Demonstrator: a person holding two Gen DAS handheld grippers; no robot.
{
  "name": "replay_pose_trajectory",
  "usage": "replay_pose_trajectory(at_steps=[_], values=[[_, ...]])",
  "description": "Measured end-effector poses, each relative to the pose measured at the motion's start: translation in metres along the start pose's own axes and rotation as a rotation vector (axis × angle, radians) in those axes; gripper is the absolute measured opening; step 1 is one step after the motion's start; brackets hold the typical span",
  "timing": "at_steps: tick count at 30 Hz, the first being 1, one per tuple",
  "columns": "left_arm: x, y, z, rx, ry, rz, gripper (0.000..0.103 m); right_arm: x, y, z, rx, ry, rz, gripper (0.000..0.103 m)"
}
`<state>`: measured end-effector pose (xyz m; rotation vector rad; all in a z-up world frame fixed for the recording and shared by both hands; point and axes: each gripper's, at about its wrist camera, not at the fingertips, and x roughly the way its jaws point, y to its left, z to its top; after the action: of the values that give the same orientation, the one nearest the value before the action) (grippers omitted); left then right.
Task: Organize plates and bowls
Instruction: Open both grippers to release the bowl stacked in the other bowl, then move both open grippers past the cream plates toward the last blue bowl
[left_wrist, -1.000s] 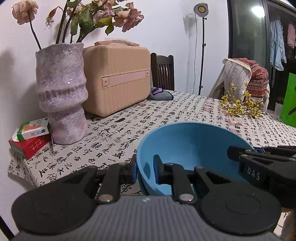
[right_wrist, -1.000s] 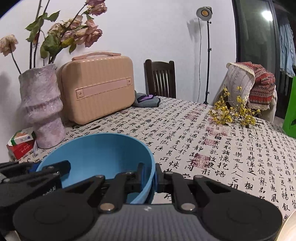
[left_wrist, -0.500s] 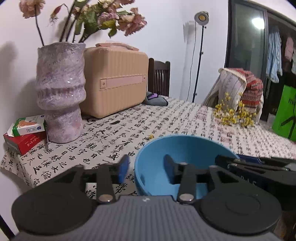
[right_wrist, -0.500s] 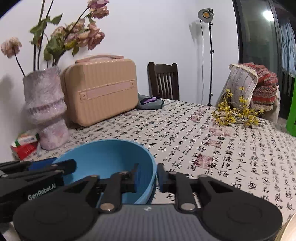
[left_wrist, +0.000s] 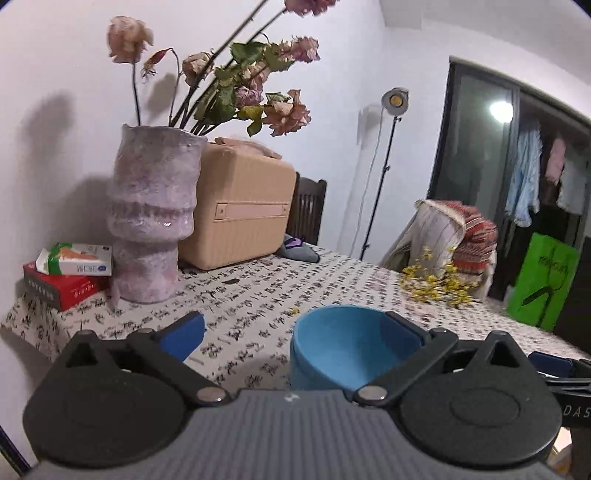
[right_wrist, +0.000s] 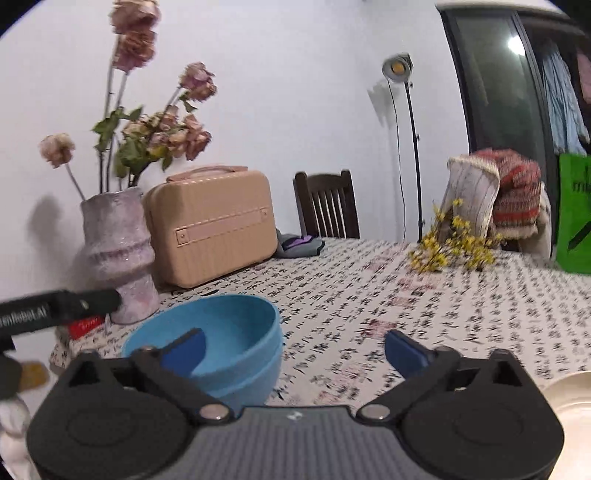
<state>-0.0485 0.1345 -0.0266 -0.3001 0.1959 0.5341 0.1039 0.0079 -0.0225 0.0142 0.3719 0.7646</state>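
A blue bowl (left_wrist: 347, 347) rests on the patterned tablecloth; in the right wrist view the blue bowl (right_wrist: 221, 332) looks nested in a second blue one. My left gripper (left_wrist: 293, 329) is opening wide, and the bowl's left wall stands between its fingers with no pad pressing it. My right gripper (right_wrist: 295, 350) is opening wide too, its left finger over the bowl's hollow and its right finger above the cloth, apart from the rim. A white plate (right_wrist: 569, 398) shows at the lower right edge. Each gripper's tip shows in the other's view.
A purple vase (left_wrist: 151, 221) of dried flowers, a beige case (left_wrist: 240, 218) and tissue boxes (left_wrist: 70, 273) stand at the back left of the table (right_wrist: 443, 295). Yellow blossoms (right_wrist: 450, 247) lie far right. A dark chair (right_wrist: 328, 206) and a floor lamp stand behind.
Both grippers were shut on opposite sides of the bowl's rim. They have let go, spread their jaws wide and drawn back from the bowl, which now looks smaller and farther off.
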Motion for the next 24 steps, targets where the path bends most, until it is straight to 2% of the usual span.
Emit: replay_pose_trajectory(at_steps=[5, 10, 15, 18, 24], values=[[-0.028, 0.011, -0.027, 0.015, -0.02, -0.011, 0.103, -0.039, -0.012, -0.019, -0.051, -0.037, -0.037, 0.103], [-0.039, 0.025, -0.049, 0.018, 0.0, 0.043, 0.103, -0.067, -0.031, -0.039, -0.046, -0.05, -0.102, 0.103], [-0.045, 0.034, -0.059, -0.025, 0.006, 0.066, 0.103, -0.084, -0.048, -0.057, 0.003, -0.037, -0.134, 0.103], [-0.047, 0.03, -0.06, -0.001, -0.01, 0.091, 0.103, -0.087, -0.049, -0.067, 0.012, -0.017, -0.154, 0.103], [-0.05, 0.025, -0.061, 0.022, -0.013, 0.089, 0.103, -0.091, -0.051, -0.076, 0.023, -0.014, -0.157, 0.103]])
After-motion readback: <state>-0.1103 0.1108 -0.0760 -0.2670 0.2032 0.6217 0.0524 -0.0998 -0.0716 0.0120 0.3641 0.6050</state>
